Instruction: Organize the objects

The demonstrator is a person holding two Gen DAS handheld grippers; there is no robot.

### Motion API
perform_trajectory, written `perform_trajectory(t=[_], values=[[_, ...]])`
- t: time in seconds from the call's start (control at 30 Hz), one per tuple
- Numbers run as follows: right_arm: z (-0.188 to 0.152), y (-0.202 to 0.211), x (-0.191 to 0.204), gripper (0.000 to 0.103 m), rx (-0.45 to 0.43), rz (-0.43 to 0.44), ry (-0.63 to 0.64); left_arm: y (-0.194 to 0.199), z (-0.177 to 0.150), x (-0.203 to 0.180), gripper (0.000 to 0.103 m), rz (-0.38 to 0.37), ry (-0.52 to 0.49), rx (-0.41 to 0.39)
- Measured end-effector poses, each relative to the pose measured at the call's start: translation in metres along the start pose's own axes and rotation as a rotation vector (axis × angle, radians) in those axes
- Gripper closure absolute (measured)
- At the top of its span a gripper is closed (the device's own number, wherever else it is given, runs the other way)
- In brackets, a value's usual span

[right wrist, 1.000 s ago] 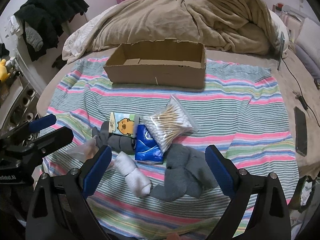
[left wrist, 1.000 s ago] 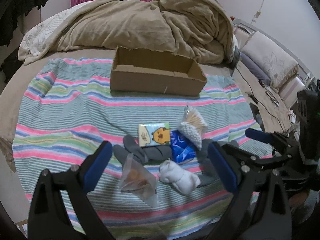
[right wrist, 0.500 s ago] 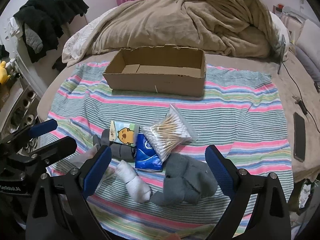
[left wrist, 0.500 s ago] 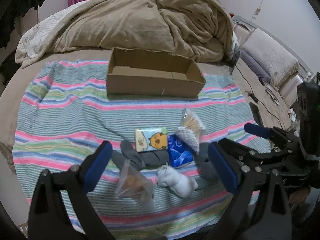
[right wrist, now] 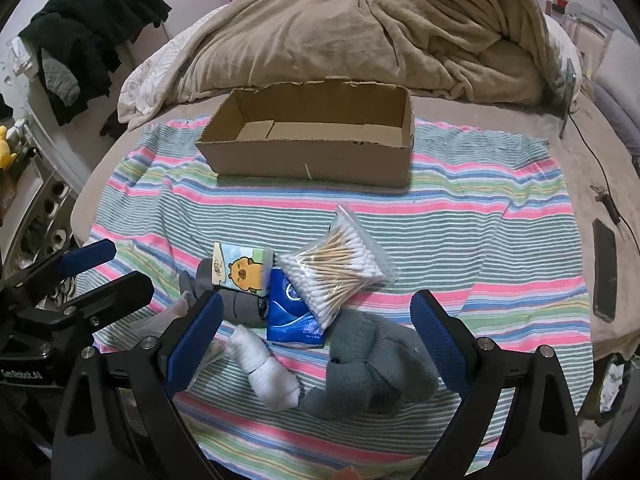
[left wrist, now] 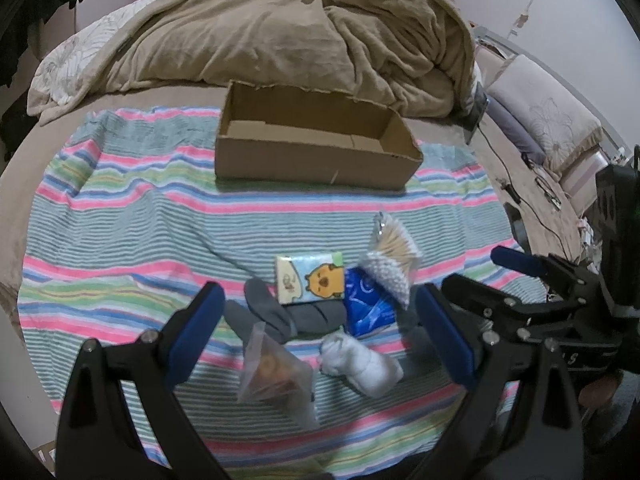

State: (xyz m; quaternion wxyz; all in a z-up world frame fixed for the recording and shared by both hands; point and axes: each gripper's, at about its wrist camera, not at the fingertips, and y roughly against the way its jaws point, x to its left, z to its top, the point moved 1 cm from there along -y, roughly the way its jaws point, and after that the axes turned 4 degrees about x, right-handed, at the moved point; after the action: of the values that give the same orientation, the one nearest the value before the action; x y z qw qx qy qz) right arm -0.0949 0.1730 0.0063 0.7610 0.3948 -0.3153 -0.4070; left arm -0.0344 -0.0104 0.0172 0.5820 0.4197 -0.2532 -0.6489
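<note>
Right wrist view: both grippers (right wrist: 316,344) (left wrist: 318,332) gape empty; straddle the white sock roll (right wrist: 266,368) squarely, then lift it to the cardboard box (right wrist: 312,136).

Matt brown cardboard box (right wrist: 312,136) w/ ragged torn rim. Glossy clear plastic bag (right wrist: 340,264) of wood-stem cotton swabs. Striped blanket (right wrist: 460,236): woven cloth, ribbed.

I can read only "GenRobot.AI", white lettering on the black body of the left gripper (right wrist: 86,276), at the right wrist view's lower left edge.
</note>
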Motion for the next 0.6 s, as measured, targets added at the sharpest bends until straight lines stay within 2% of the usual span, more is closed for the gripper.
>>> perform_trajectory(t=[0.6], values=[[0.005,-0.013,-0.011,0.006,0.029,0.003,-0.027,-0.015,0.006,0.003,0.006,-0.004,0.006,0.026]])
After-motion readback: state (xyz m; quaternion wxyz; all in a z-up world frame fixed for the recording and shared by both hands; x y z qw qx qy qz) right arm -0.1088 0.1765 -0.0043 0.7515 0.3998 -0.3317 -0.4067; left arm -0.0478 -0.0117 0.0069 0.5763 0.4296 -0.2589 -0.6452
